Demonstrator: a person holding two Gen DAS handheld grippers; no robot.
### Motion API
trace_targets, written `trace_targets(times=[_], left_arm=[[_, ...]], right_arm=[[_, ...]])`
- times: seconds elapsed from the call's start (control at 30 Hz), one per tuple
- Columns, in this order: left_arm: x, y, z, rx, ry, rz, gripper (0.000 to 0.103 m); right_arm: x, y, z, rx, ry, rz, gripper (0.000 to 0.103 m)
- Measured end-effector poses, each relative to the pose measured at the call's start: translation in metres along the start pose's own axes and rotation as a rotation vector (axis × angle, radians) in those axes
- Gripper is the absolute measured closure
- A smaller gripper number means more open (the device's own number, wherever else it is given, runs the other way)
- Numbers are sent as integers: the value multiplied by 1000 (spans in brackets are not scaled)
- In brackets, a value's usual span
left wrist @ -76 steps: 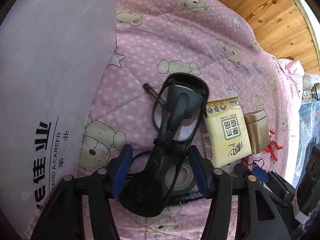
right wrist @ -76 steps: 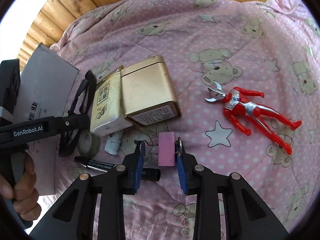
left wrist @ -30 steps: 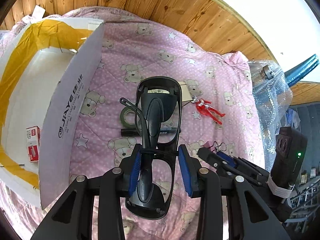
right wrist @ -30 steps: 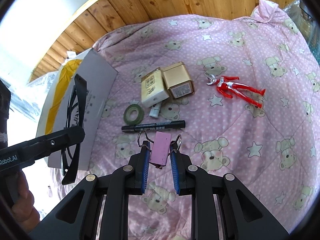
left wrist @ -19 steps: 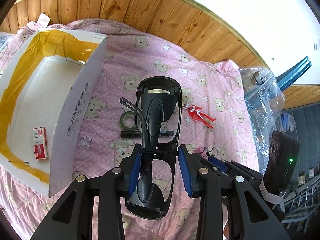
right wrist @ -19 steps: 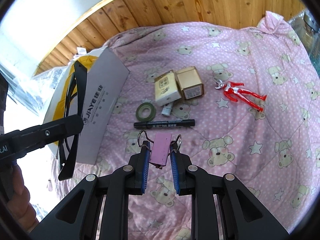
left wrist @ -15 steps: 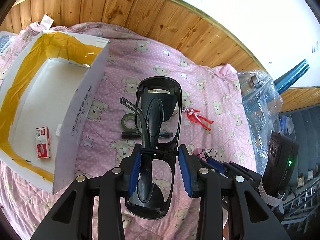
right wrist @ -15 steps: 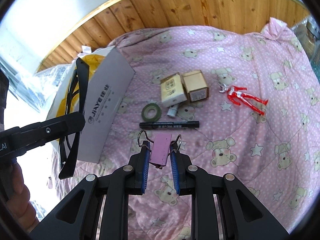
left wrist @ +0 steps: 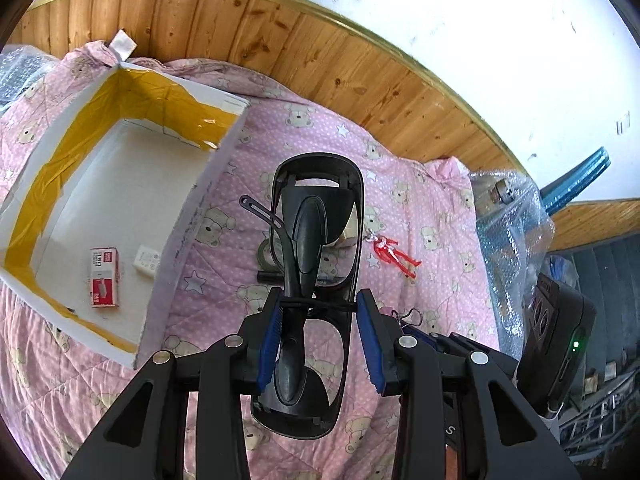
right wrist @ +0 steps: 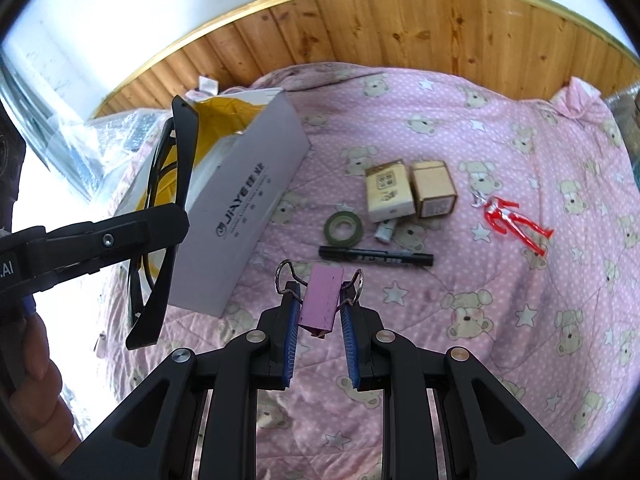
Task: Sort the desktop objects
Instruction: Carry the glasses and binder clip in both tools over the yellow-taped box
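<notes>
A pink quilted bed cover printed with bears and stars (right wrist: 460,128) carries everything. At its left stands an open white cardboard box lined with yellow tape (left wrist: 208,184); inside lie a small red-and-white staple box (left wrist: 104,276) and a small white eraser (left wrist: 146,260). The left tongs (left wrist: 318,336) are clamped on folded black-framed glasses (left wrist: 316,240), held in the air beside the box. The right tongs (right wrist: 319,328) are clamped on a pink binder clip with wire handles (right wrist: 322,296), above the cover. On the cover lie a cream tissue pack (right wrist: 388,192) touching a gold tin (right wrist: 434,194), a red-and-silver toy figure (right wrist: 512,220) well apart, a black marker pen (right wrist: 376,256), a green tape roll (right wrist: 343,228) and a small white tube (right wrist: 384,233).
</notes>
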State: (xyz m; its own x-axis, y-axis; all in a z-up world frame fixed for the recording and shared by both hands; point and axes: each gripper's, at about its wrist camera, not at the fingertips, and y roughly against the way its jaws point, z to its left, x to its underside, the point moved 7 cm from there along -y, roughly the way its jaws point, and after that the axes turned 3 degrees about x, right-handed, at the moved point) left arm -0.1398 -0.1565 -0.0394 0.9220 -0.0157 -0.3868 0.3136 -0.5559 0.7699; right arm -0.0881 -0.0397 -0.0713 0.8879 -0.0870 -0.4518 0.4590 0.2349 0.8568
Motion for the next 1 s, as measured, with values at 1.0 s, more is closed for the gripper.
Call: trace_targets(times=[1.0], left_arm=[[-37, 55, 111, -23, 223, -124, 65]], right_arm=[[-60, -26, 123, -75, 234, 7, 82]])
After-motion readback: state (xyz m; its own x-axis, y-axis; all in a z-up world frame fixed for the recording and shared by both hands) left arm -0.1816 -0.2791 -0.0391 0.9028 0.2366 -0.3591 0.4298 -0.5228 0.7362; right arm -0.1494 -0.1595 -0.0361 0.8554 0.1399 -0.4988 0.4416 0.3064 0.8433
